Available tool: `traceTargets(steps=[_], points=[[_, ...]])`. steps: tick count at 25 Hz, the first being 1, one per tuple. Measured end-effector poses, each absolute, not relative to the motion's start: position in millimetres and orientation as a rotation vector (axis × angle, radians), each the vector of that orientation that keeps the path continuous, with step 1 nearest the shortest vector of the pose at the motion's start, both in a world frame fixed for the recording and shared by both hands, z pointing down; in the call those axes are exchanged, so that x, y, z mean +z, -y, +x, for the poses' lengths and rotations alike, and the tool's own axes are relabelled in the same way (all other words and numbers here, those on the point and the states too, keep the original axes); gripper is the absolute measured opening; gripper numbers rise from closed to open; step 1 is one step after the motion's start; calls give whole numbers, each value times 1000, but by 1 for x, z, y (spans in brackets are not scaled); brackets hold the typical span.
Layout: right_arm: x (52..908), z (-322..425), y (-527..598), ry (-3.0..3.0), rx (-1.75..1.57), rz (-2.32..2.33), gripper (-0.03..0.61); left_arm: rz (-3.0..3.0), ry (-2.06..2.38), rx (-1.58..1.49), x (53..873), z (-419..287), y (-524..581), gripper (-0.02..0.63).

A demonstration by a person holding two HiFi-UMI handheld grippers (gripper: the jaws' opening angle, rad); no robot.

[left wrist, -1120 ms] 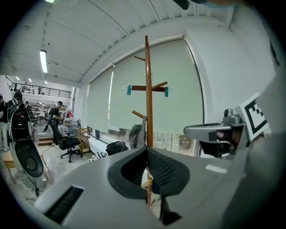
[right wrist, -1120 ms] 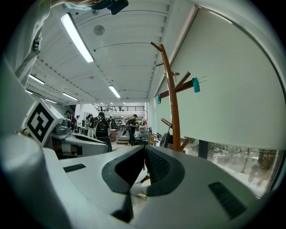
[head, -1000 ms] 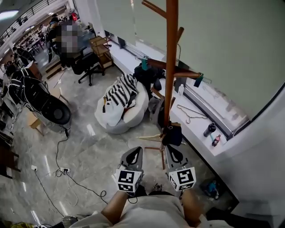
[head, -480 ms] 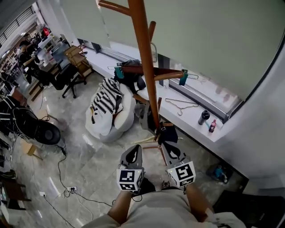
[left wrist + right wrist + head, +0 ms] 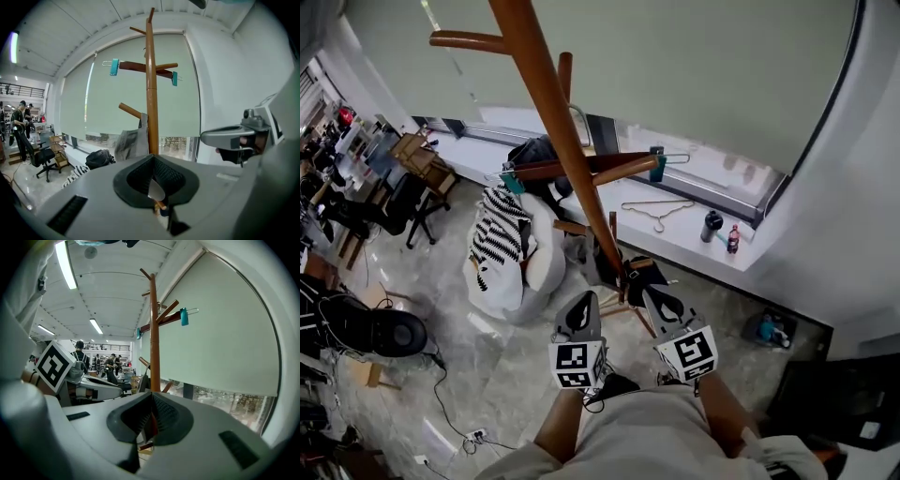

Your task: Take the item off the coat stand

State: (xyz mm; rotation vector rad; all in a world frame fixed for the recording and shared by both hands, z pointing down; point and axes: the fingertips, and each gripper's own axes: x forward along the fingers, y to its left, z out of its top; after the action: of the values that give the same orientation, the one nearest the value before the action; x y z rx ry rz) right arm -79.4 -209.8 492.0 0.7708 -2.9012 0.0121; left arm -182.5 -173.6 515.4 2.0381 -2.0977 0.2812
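Left hand-held gripper (image 5: 582,305) & right hand-held gripper (image 5: 654,300) both pinched closed, empty. Risk: reaching hung grey item (image 5: 131,143) w/o opening could shove coat stand (image 5: 553,122) over.

Left gripper (image 5: 584,299) and right gripper (image 5: 652,296) beside coat stand (image 5: 550,103) base

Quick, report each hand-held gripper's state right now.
Left hand-held gripper: closed, holding nothing.
Right hand-held gripper: closed, holding nothing.
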Motion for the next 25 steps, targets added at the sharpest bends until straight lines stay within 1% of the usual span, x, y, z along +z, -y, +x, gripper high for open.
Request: traceTargets(steps=[11, 12, 15, 18, 21, 23, 25], points=[[505, -52, 231, 2784, 67, 985, 5, 2049, 2044, 383, 531, -192, 207, 12], [507, -50, 234, 2774, 69, 1001, 5, 2042, 2040, 390, 534, -193, 211, 22], [510, -41, 239, 2755, 90, 1048, 5, 2037, 2018, 411, 539, -194, 220, 105], [511, -34, 239, 2739, 88, 1073, 5, 2017, 2018, 403, 542, -198, 224, 143], [510, -30, 238, 2721, 79, 1098, 5, 2025, 1981, 450, 550, -201, 233, 200], [509, -24, 239, 2707, 74, 1131, 5, 2040, 1953, 512, 557, -203, 239, 221], [510, -15, 241, 2688, 78, 1175, 5, 2047, 1937, 553, 564, -206, 244, 229]])
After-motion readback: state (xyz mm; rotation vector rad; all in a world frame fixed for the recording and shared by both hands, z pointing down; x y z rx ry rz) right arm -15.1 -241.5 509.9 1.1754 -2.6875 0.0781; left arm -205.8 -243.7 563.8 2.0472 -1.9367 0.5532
